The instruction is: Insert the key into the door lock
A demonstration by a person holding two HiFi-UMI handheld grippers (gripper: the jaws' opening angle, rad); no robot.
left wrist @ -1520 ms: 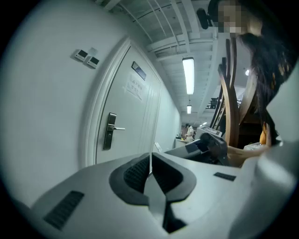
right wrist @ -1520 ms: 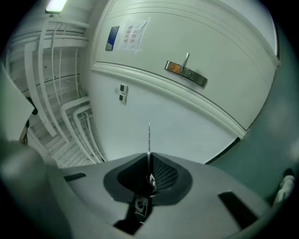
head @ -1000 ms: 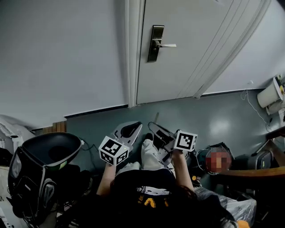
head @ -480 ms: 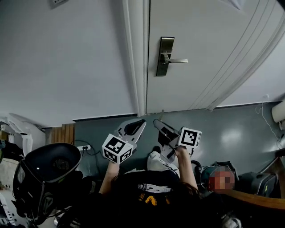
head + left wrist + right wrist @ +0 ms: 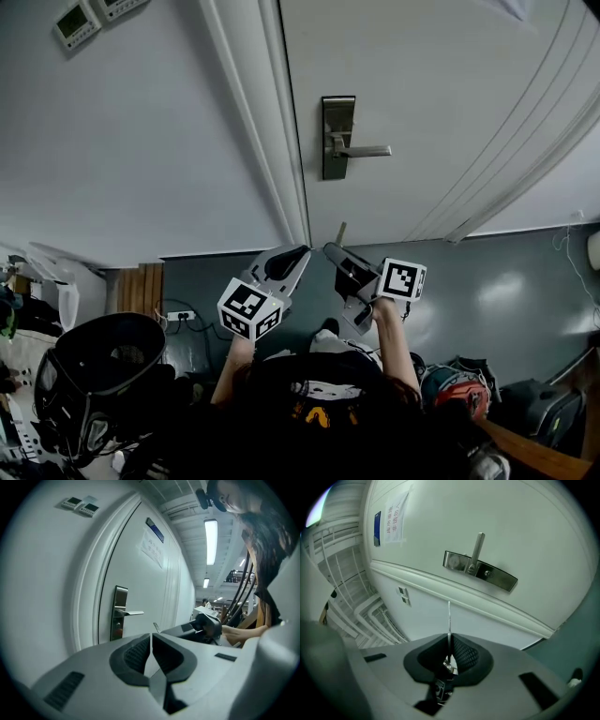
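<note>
Both your grippers have closed on the door lock (image 5: pixel 337 137). Your right gripper (image 5: pixel 330 250) pinches the key (image 5: pixel 340 232); your left gripper (image 5: pixel 301 252) is pressed together, empty.

The white panelled door (image 5: pixel 450 112) stands ahead, its steel lock plate (image 5: pixel 337 137) near its left edge, with the lever handle (image 5: pixel 367 151) reaching right from it. Left of the door frame (image 5: pixel 267 141), two small wall panels (image 5: pixel 73 21) sit high up. Below the plate and well apart from it, the left gripper (image 5: pixel 298 253) and right gripper (image 5: pixel 330 249) sit side by side. The thin metal key (image 5: pixel 340 232) sticks out from between the right one's jaws toward the door.
</note>
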